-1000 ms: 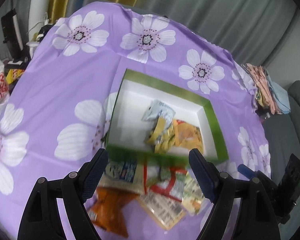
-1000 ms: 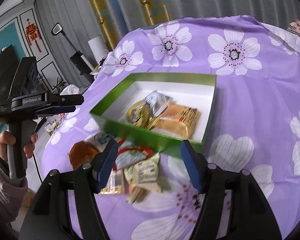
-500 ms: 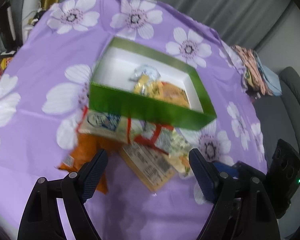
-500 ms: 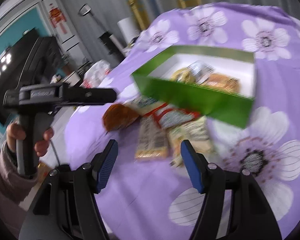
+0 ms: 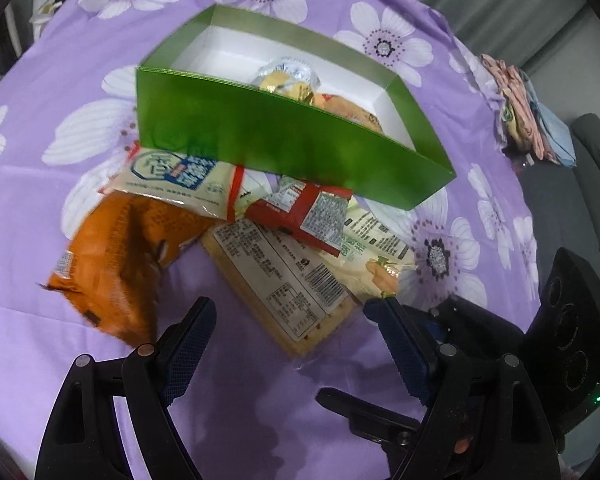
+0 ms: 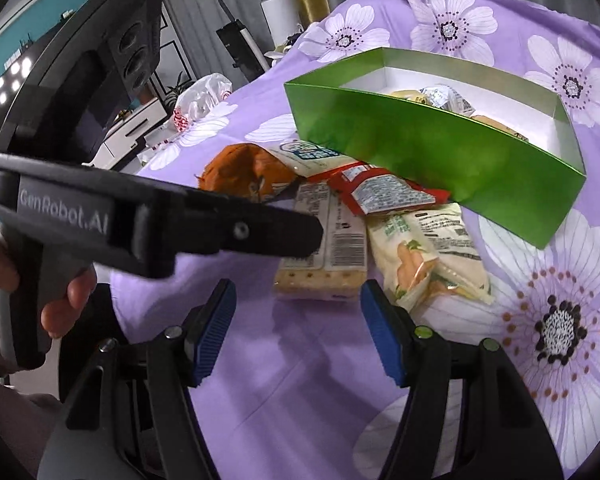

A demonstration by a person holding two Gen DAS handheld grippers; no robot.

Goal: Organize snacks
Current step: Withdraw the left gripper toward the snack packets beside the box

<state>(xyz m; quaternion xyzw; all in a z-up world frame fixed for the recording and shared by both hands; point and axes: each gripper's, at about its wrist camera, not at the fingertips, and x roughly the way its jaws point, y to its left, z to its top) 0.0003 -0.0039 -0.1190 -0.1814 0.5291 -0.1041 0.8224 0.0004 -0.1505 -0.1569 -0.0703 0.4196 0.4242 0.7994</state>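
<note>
Purple flowered tablecloth [image 5: 260, 420] carries green box [image 5: 280, 140] and snack packets [image 5: 284, 280].

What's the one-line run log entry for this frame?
left gripper: open, empty | right gripper: open, empty | cracker pack: nearest both | box: partly filled | loose snacks: five

"GenRobot.AI" on left gripper [image 6: 300, 236]

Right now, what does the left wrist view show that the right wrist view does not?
Only the left wrist view: folded clothes at the table's far right edge, beside a grey seat.
Only the right wrist view: a hand gripping the left gripper's handle, a white plastic bag and a dark screen.
Both: the green box, the orange bag, the cracker pack and the purple flowered cloth.
</note>
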